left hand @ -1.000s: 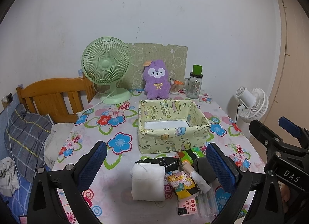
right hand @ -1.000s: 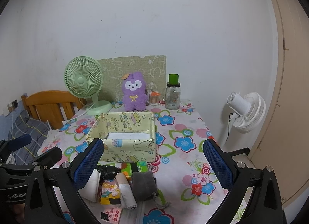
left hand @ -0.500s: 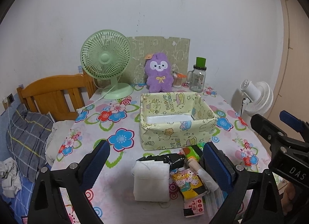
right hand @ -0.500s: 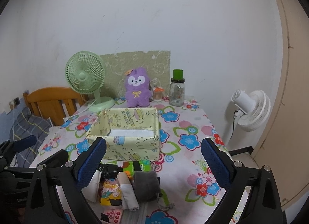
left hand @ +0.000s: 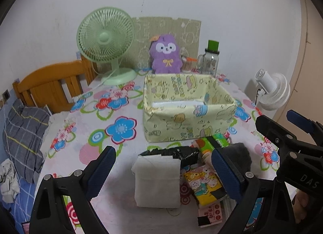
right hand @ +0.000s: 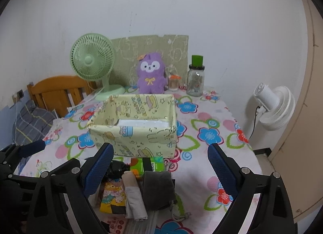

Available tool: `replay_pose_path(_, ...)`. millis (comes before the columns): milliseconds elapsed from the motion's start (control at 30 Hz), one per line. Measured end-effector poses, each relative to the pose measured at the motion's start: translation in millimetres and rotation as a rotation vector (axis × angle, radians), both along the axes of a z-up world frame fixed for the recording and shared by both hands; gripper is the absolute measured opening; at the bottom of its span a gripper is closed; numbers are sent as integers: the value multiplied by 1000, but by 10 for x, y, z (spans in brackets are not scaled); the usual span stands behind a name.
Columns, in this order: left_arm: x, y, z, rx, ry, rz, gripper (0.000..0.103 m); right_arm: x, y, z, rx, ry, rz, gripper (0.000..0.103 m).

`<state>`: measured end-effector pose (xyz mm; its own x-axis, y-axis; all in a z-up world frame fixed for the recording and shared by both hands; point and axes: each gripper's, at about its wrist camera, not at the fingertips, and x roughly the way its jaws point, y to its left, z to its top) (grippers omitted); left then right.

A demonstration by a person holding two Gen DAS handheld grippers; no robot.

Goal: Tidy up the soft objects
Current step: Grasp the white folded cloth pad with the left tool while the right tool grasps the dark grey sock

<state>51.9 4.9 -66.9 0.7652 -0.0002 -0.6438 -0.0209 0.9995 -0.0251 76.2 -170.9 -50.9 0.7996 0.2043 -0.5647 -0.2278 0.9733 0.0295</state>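
Observation:
A yellow cartoon-print fabric box stands open mid-table. In front of it lies a pile: a white folded cloth, a black crumpled bag, a yellow cartoon packet, a beige roll, a grey pouch and a green packet. My left gripper is open and hovers just above the white cloth. My right gripper is open above the grey pouch and beige roll. Both are empty.
At the table's back stand a green fan, a purple plush, a glass jar with a green lid and a board against the wall. A wooden chair is at left, a white fan at right.
Both grippers have moved forward and lower toward the pile; the box and pile look larger. Both stay open and empty.

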Motion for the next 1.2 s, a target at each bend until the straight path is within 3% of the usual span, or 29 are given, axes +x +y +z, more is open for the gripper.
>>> replay_pose_path(500,212,32,-454,8,121,6,95,224,137,-484,-17,134,21,93)
replay_pose_path(1033,415,59,-774,18,207,6,93,441,85,-864,-67,252,-64,89)
replay_pose_path(1133,445,70,-829,16,219,15,91,479,108,-960,-82,279,-57,89)
replay_pose_path(1200,458,83,-860,16,230,26,84,508,124,-1021,-83,301,-50,89)
